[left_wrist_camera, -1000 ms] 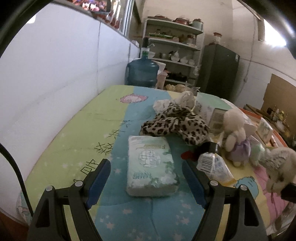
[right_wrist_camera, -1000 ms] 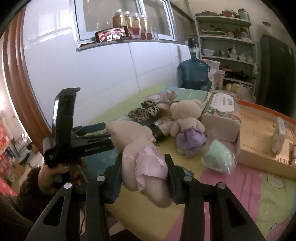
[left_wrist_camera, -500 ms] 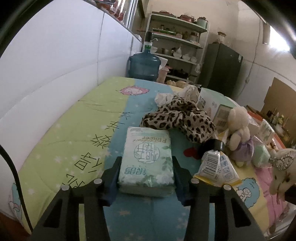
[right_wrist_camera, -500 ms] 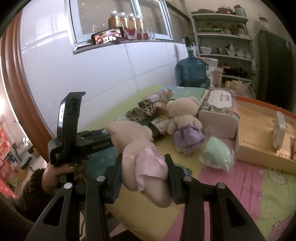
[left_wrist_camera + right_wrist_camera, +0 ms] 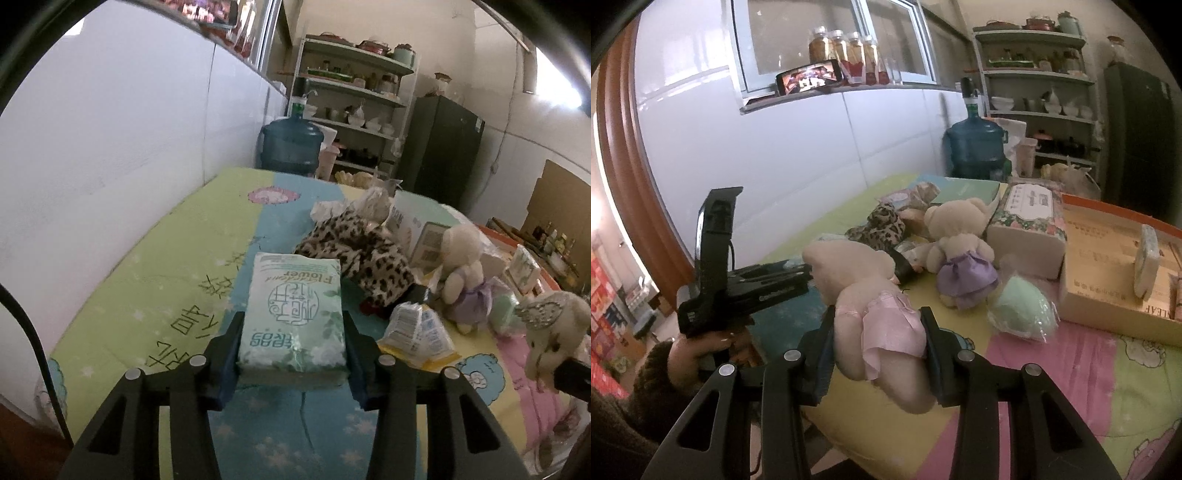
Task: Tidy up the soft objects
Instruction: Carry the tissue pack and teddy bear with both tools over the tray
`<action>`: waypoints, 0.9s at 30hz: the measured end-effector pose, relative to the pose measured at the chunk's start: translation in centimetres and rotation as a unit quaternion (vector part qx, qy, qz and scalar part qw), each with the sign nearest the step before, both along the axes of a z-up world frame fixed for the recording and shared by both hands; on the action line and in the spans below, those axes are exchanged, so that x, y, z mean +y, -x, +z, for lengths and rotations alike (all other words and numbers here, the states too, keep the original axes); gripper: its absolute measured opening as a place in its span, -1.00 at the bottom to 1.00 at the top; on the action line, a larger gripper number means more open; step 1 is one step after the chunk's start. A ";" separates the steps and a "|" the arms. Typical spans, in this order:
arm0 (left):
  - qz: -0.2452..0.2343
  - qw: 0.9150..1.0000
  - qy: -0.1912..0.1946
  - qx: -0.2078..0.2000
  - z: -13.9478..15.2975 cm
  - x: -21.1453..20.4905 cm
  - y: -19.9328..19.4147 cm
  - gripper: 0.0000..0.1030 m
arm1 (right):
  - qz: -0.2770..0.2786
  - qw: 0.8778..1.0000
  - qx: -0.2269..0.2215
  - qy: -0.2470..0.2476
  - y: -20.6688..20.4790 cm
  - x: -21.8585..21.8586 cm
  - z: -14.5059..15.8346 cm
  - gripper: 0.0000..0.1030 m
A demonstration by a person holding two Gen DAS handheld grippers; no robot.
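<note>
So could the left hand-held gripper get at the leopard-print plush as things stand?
Probably not yet. The left hand-held gripper is shut on the green tissue pack, which sits between it and the leopard-print plush just beyond. It would need to set the pack down first.

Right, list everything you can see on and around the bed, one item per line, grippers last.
tissue pack: 1, pale green, between the left gripper's fingers
pink-dress bear: 1, cream, held in the right gripper
purple-dress bear: 1, cream, sitting mid-bed
leopard cloth: 1, spotted brown, beyond the tissue pack
green ball: 1, mint, bagged, right of the purple-dress bear
tissue box: 1, floral, beside the cardboard box
cardboard box: 1, tan, right side
water jug: 1, blue, past the bed's end
fridge: 1, dark, by the shelves
left gripper: 1, black, shut
right gripper: 1, black, shut
</note>
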State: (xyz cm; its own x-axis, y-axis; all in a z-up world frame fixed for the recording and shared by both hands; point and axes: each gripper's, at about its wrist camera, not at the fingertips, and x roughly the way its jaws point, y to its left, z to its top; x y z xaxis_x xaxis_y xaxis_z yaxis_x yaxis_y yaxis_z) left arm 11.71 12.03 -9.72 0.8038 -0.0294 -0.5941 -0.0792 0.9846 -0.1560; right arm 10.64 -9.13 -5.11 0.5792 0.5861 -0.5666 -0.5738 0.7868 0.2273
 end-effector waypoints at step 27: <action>-0.111 0.989 -0.030 -0.089 7.9 -9.8 0.6 -0.07 | -0.081 0.995 -0.049 -0.034 1.8 -7.6 3.4 -0.17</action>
State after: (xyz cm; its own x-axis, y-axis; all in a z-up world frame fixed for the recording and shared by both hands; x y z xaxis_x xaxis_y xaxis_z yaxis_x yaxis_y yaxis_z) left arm 11.06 2.24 -1.86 0.8738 -0.1862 -0.4493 0.1636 0.9825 -0.0890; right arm 8.79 -16.77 -1.76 0.7191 0.5161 -0.4652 -0.4636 0.8551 0.2321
